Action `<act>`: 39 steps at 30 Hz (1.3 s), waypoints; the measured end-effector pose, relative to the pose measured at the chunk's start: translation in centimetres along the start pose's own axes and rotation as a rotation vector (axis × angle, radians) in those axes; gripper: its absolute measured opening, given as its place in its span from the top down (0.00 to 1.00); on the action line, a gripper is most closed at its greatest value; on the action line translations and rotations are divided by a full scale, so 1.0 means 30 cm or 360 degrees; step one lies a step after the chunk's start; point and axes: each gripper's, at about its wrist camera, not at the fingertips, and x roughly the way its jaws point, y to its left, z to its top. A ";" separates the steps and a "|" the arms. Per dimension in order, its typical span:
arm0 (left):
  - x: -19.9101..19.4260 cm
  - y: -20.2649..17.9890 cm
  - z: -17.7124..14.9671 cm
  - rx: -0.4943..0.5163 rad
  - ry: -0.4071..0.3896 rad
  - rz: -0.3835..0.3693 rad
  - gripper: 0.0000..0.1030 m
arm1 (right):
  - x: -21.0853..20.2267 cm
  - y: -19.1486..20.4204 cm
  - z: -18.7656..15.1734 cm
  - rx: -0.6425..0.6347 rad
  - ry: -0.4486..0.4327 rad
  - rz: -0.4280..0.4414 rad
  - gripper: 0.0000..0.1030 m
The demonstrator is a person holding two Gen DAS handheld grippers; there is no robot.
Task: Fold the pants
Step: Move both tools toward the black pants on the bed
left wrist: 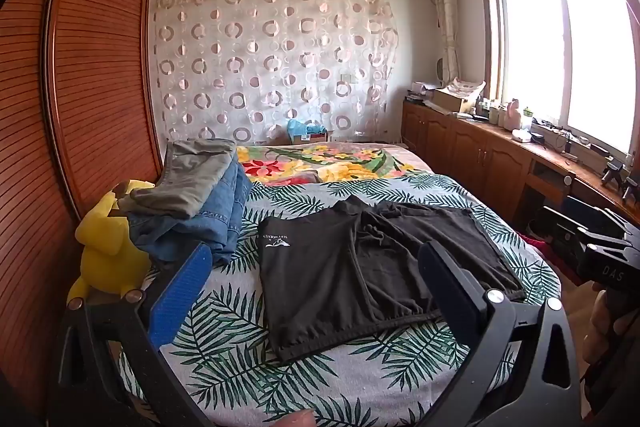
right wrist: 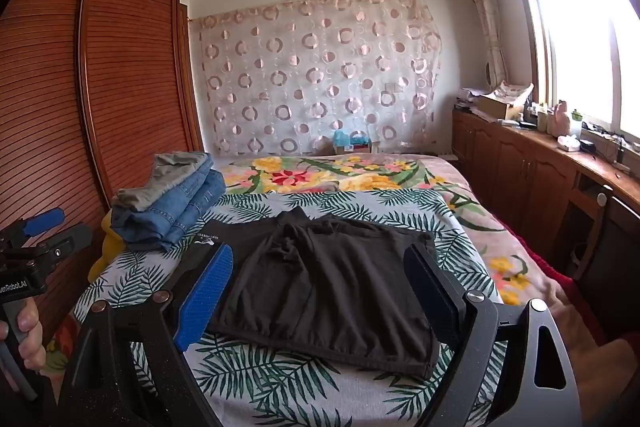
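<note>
With my left claw [left wrist: 312, 291] and right claw [right wrist: 320, 287] both spread wide and empty above the black cotton pants [right wrist: 320, 283] lying on the leaf-print bedsheet [right wrist: 280, 383], I'd pinch the pants' near hem corners and fold evenly away

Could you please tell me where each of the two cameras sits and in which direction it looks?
Left wrist view: sits on the left hand-held gripper, open above the near bed edge, facing the black pants and far wall; the right hand-held gripper shows at the right edge.
Right wrist view: sits on the right hand-held gripper, open, a little further right, facing the same way; the left hand-held gripper and hand show at the left edge.
Both share the black pants, the stack of jeans, the wardrobe and the window.
</note>
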 end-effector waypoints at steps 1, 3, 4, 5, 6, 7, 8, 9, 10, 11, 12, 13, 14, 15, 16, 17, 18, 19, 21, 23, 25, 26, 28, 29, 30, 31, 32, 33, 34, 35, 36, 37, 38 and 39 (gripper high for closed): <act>0.001 0.000 0.001 -0.0001 0.0009 -0.0002 0.00 | 0.001 -0.001 -0.001 0.0000 0.0003 -0.0002 0.14; 0.007 -0.010 0.011 -0.0007 0.0034 -0.0012 0.00 | 0.005 -0.005 -0.006 0.0000 0.0014 -0.0007 0.14; 0.008 -0.016 0.017 -0.0012 0.0045 -0.0018 0.00 | 0.007 -0.007 -0.009 -0.0001 0.0023 -0.0010 0.14; 0.018 -0.015 0.013 -0.0019 0.0063 -0.0022 0.00 | 0.009 -0.011 -0.013 -0.0001 0.0032 -0.0011 0.14; 0.022 -0.013 0.009 -0.0020 0.0067 -0.0024 0.00 | 0.011 -0.015 -0.018 -0.0001 0.0039 -0.0014 0.14; 0.031 -0.008 0.004 -0.0022 0.0080 -0.0026 0.00 | 0.016 -0.015 -0.009 -0.0001 0.0048 -0.0014 0.14; 0.044 -0.009 -0.001 -0.0024 0.0102 -0.0025 0.00 | 0.001 -0.017 0.003 -0.0004 0.0053 -0.0017 0.14; 0.050 -0.003 -0.010 -0.0026 0.0107 -0.0025 0.00 | -0.010 -0.017 -0.003 -0.0013 0.0058 -0.0023 0.14; 0.060 -0.001 -0.016 -0.0028 0.0119 -0.0025 0.00 | -0.014 -0.022 -0.006 -0.0010 0.0067 -0.0029 0.14; 0.070 0.001 -0.022 -0.0032 0.0134 -0.0029 0.00 | -0.019 -0.027 -0.009 -0.0006 0.0076 -0.0033 0.14; 0.079 0.008 -0.035 -0.0036 0.0142 -0.0032 0.00 | -0.025 -0.031 -0.012 -0.0005 0.0084 -0.0038 0.14; 0.091 0.009 -0.042 -0.0040 0.0159 -0.0036 0.00 | 0.009 -0.021 -0.005 -0.0008 0.0104 -0.0048 0.14; 0.095 0.011 -0.048 -0.0041 0.0164 -0.0038 0.00 | 0.020 -0.022 -0.003 -0.0012 0.0119 -0.0054 0.14; 0.104 0.013 -0.056 -0.0041 0.0173 -0.0040 0.00 | 0.018 -0.023 -0.003 -0.0012 0.0125 -0.0057 0.14; 0.110 0.016 -0.065 -0.0041 0.0179 -0.0041 0.00 | 0.025 -0.026 -0.007 -0.0012 0.0134 -0.0060 0.14; 0.122 0.019 -0.075 -0.0041 0.0192 -0.0044 0.00 | 0.027 -0.025 -0.008 -0.0015 0.0143 -0.0065 0.14; 0.136 0.022 -0.085 -0.0042 0.0210 -0.0042 0.00 | 0.033 -0.016 -0.008 -0.0020 0.0151 -0.0073 0.14; 0.140 0.026 -0.091 -0.0042 0.0216 -0.0043 0.00 | 0.040 -0.018 -0.011 -0.0020 0.0159 -0.0079 0.14; 0.162 0.035 -0.106 -0.0047 0.0244 -0.0046 0.00 | 0.045 -0.019 -0.012 -0.0019 0.0178 -0.0087 0.14; 0.189 0.044 -0.126 -0.0054 0.0273 -0.0050 0.00 | 0.052 -0.016 -0.009 -0.0019 0.0195 -0.0098 0.14; 0.197 0.048 -0.138 -0.0055 0.0285 -0.0050 0.00 | 0.063 -0.015 -0.009 -0.0024 0.0211 -0.0107 0.14; 0.206 0.052 -0.146 -0.0057 0.0292 -0.0052 0.00 | 0.066 -0.016 -0.010 -0.0026 0.0218 -0.0113 0.14; 0.214 0.061 -0.155 -0.0066 0.0306 -0.0055 0.00 | 0.071 -0.015 -0.010 -0.0035 0.0233 -0.0125 0.14; 0.227 0.067 -0.165 -0.0071 0.0322 -0.0056 0.00 | 0.076 -0.017 -0.011 -0.0035 0.0244 -0.0130 0.14; 0.232 0.071 -0.171 -0.0072 0.0328 -0.0057 0.00 | 0.078 -0.017 -0.012 -0.0036 0.0258 -0.0133 0.14; 0.240 0.074 -0.178 -0.0073 0.0337 -0.0060 0.00 | 0.081 -0.022 -0.014 -0.0037 0.0271 -0.0135 0.14; 0.247 0.079 -0.186 -0.0075 0.0348 -0.0064 0.00 | 0.083 -0.028 -0.016 -0.0037 0.0285 -0.0136 0.14; 0.253 0.084 -0.192 -0.0077 0.0356 -0.0063 0.00 | 0.085 -0.032 -0.020 -0.0038 0.0300 -0.0139 0.14; 0.256 0.088 -0.197 -0.0081 0.0364 -0.0061 0.00 | 0.089 -0.036 -0.018 -0.0037 0.0319 -0.0142 0.14; 0.264 0.096 -0.206 -0.0088 0.0374 -0.0065 0.00 | 0.092 -0.040 -0.021 -0.0033 0.0337 -0.0145 0.14; 0.270 0.103 -0.214 -0.0096 0.0385 -0.0071 0.00 | 0.095 -0.043 -0.021 -0.0031 0.0354 -0.0150 0.14; 0.272 0.109 -0.220 -0.0101 0.0391 -0.0072 0.00 | 0.104 -0.047 -0.018 -0.0030 0.0369 -0.0154 0.14; 0.274 0.116 -0.224 -0.0105 0.0395 -0.0076 0.01 | 0.107 -0.047 -0.015 -0.0033 0.0383 -0.0157 0.14; 0.276 0.122 -0.228 -0.0109 0.0399 -0.0082 0.03 | 0.109 -0.047 -0.015 -0.0040 0.0398 -0.0160 0.14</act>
